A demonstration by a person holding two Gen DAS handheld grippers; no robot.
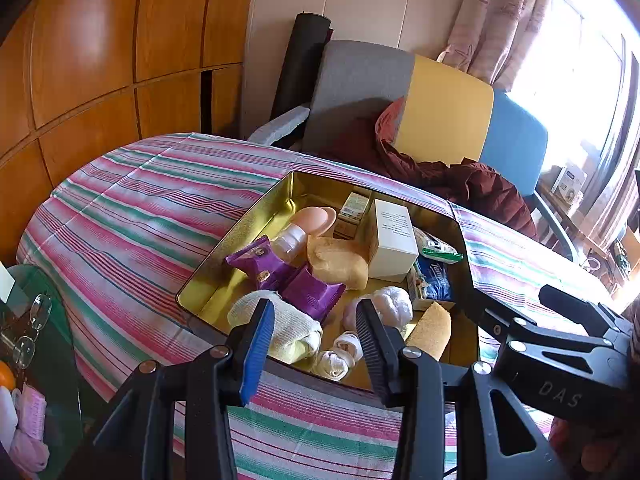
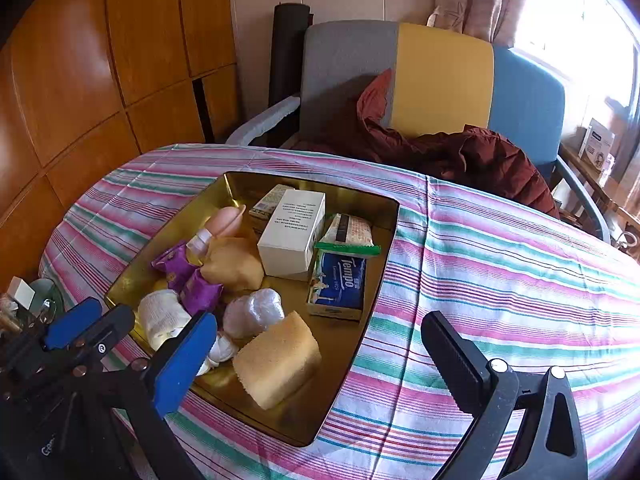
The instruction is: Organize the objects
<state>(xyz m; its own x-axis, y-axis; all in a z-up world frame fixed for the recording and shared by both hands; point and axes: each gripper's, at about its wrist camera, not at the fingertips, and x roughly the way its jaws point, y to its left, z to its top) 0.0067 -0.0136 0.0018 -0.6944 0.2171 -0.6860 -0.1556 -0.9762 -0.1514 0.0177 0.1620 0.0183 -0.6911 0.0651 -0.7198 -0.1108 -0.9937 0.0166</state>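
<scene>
A gold metal tin (image 1: 256, 216) (image 2: 168, 224) sits on the striped tablecloth. It holds a white box (image 1: 394, 240) (image 2: 294, 236), a blue Tempo tissue pack (image 2: 340, 284), purple snack packets (image 1: 276, 272) (image 2: 188, 276), a yellow sponge (image 2: 276, 360) (image 1: 432, 334), white rolled cloths (image 1: 288, 326) and a pink-capped bottle (image 1: 304, 226). My left gripper (image 1: 316, 344) is open and empty just above the tin's near edge. My right gripper (image 2: 320, 364) is open wide and empty over the tin's near right corner; its body shows in the left wrist view (image 1: 560, 344).
The striped tablecloth (image 2: 500, 264) spreads to the right of the tin. A grey, yellow and blue chair (image 2: 440, 76) with a maroon jacket (image 2: 480, 156) stands behind the table. A glass side table (image 1: 44, 320) with spectacles and small items stands at the left.
</scene>
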